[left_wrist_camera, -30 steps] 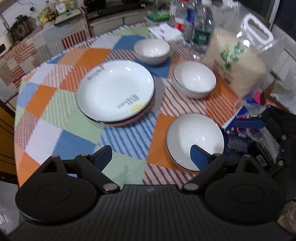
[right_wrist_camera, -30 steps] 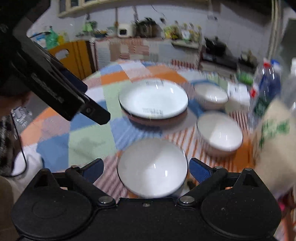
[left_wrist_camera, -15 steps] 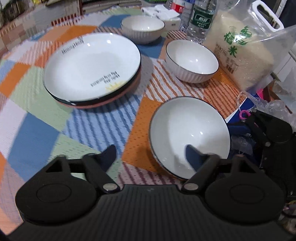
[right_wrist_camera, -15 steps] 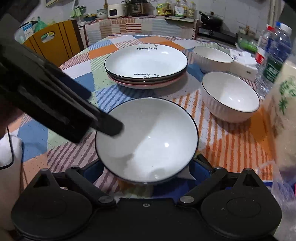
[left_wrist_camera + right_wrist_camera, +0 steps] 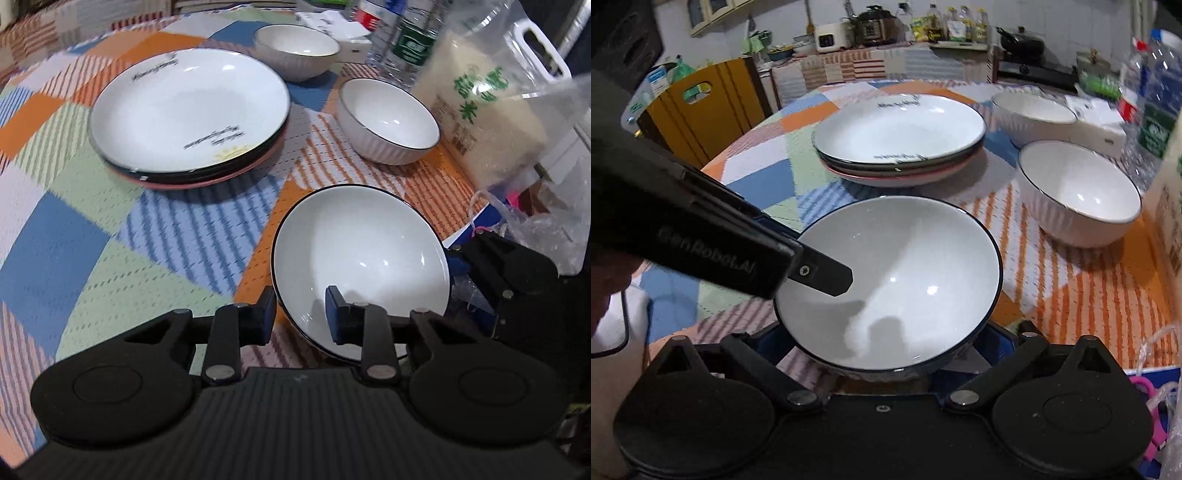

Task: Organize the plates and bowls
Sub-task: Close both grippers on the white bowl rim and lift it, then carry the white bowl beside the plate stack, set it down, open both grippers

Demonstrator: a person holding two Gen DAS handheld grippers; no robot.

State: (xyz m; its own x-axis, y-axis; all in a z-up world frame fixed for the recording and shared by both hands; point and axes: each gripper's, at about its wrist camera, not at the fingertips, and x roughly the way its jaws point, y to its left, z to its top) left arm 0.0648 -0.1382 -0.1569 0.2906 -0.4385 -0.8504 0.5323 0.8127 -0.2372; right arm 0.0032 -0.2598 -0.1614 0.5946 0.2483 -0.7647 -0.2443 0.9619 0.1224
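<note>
A white bowl with a dark rim (image 5: 362,251) (image 5: 905,266) sits on the patchwork tablecloth at the near edge. My left gripper (image 5: 299,315) straddles its near rim, one pad outside and one inside. Its jaws are closing, with a gap still showing at the inner pad. One of its fingers (image 5: 827,275) reaches into the bowl in the right wrist view. My right gripper (image 5: 881,330) stands wide open, a blue pad low on each side of the bowl. Farther back lie a stack of plates (image 5: 188,110) (image 5: 897,129) and two ribbed bowls (image 5: 388,122) (image 5: 295,48).
A clear bag of rice (image 5: 487,103) and water bottles (image 5: 406,40) stand at the table's right, with crumpled plastic bags (image 5: 546,229) beyond the edge. A white box (image 5: 1097,129) sits behind the bowls. A yellow wooden chair back (image 5: 698,107) stands at the far left.
Both grippers came down onto the near bowl. The left jaws narrowed from wide to a small gap over its rim. The right fingers now flank the bowl, as wide as before.
</note>
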